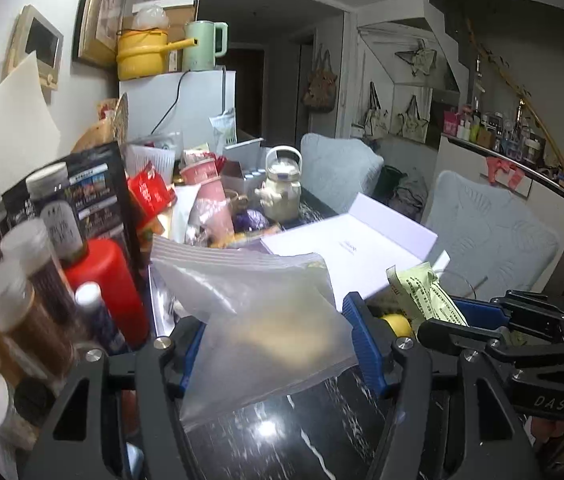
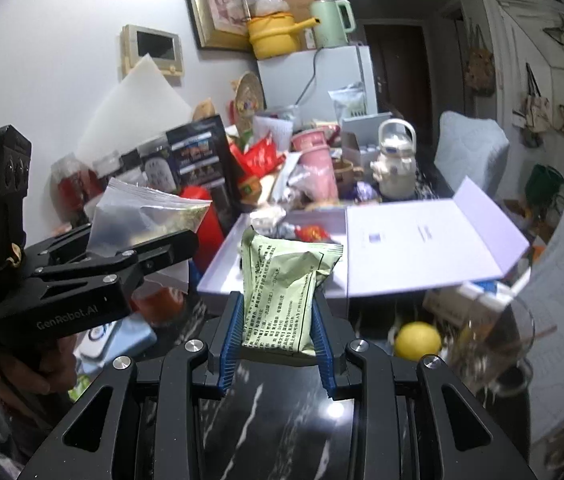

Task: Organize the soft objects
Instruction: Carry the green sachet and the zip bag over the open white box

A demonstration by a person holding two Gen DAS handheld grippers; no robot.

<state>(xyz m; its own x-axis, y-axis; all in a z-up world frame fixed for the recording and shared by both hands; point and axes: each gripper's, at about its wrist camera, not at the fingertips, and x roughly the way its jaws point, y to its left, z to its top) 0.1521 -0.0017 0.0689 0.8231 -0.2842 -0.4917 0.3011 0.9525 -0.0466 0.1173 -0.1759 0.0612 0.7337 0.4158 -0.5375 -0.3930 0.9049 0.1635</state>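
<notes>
My left gripper (image 1: pixel 277 328) is shut on a clear zip bag (image 1: pixel 265 312); the bag stands up between the blue pads, raised above the black marble table (image 1: pixel 282 432). In the right wrist view the same gripper (image 2: pixel 169 244) and bag (image 2: pixel 141 216) show at the left, with a person's hand under the handle. My right gripper (image 2: pixel 277 320) is shut on a pale green printed packet (image 2: pixel 282 280), which is upright and crumpled at the top. That packet (image 1: pixel 430 292) and the right gripper (image 1: pixel 446 316) also appear at the lower right of the left wrist view.
An open lavender box (image 2: pixel 422 248) lies just beyond the packet. A lemon (image 2: pixel 418 340) and a glass cup (image 2: pixel 498 344) sit at the right. Spice bottles (image 1: pixel 33 280) and a red bottle (image 1: pixel 105 280) crowd the left. A white teapot (image 1: pixel 282 188) stands among clutter farther back.
</notes>
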